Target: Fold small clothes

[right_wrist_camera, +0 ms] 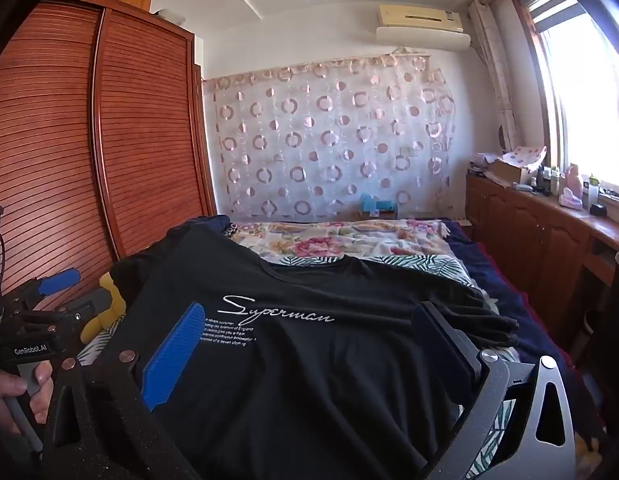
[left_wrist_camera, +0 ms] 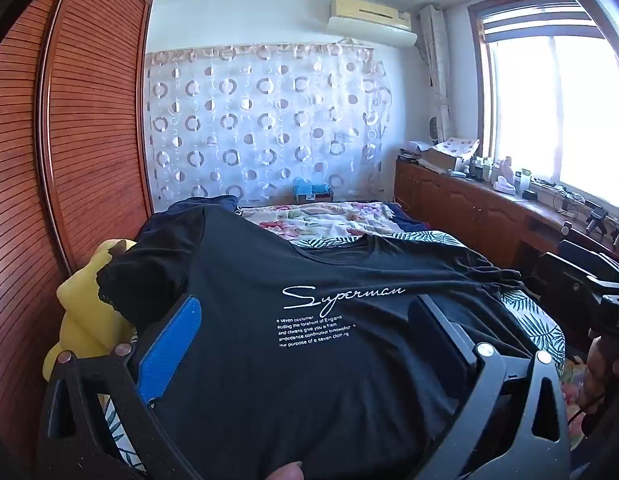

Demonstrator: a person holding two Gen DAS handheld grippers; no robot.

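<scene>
We see a black T-shirt (left_wrist_camera: 309,344) spread on the bed (left_wrist_camera: 533,320), front side up, with the white word "Superman" and some small lines of text on the chest. Its collar points to the far side, and its near hem comes close to both cameras. The left sleeve lies over a yellow soft toy (left_wrist_camera: 83,320) at the left edge of the bed. The right sleeve is wrinkled near the right edge.

Our left tongs (left_wrist_camera: 305,316) hang over the chest of the shirt. They are wide open, with the blue pad (left_wrist_camera: 171,350) on the left and the black pad (left_wrist_camera: 433,332) on the right, and nothing is held between them. In the right wrist view we see them also from the side (right_wrist_camera: 65,292), at the left, with the hand (right_wrist_camera: 17,392) on the handle.

Our right tongs (right_wrist_camera: 309,336) are also wide open above the shirt, a little to the right of the print, and they hold nothing. We cannot tell if the pads touch the cloth.

Beyond the shirt lies a blanket with flowers (right_wrist_camera: 333,240). A brown wardrobe (left_wrist_camera: 69,140) stands at the left. A wooden counter (right_wrist_camera: 549,216) with small things runs under the window (left_wrist_camera: 557,108) at the right, and a curtain with circles (left_wrist_camera: 265,128) covers the far wall.
</scene>
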